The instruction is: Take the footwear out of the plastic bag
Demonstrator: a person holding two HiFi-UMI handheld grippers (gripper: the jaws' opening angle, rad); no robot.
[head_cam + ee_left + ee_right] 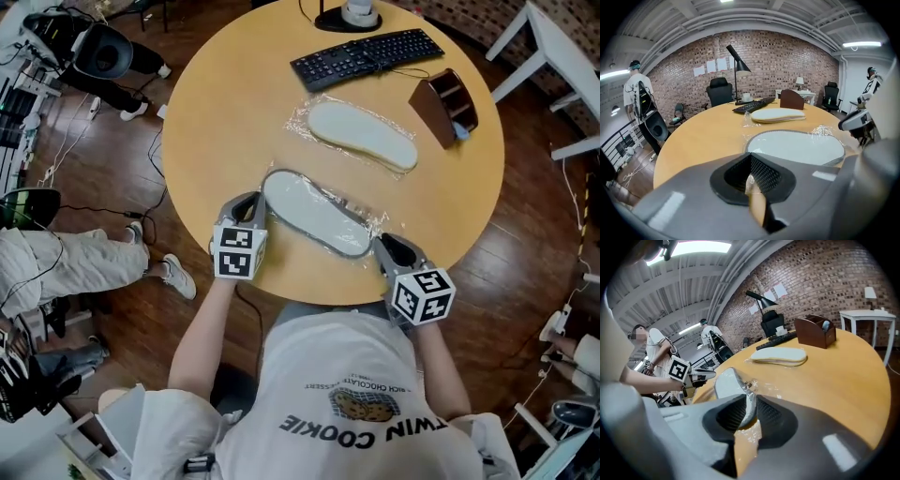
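Observation:
Two pale slippers lie on the round wooden table (225, 112). The near slipper (314, 214) (797, 145) (729, 383) has a grey rim and is wrapped in a clear plastic bag (372, 223) (826, 131). My left gripper (246, 211) (751, 164) sits at its left end, jaws a narrow slit apart with only table showing between them. My right gripper (386, 246) (749, 416) is at its right end, slightly open, with the slipper's bagged tip between the jaws. The far slipper (361, 133) (778, 115) (780, 356) lies in its own bag.
A black keyboard (366, 56), a lamp base (349, 17) and a brown desk organiser (445, 105) stand at the table's far side. The near table edge runs just under both grippers. A seated person's legs (66, 262) are at the left and a white table (553, 47) at the right.

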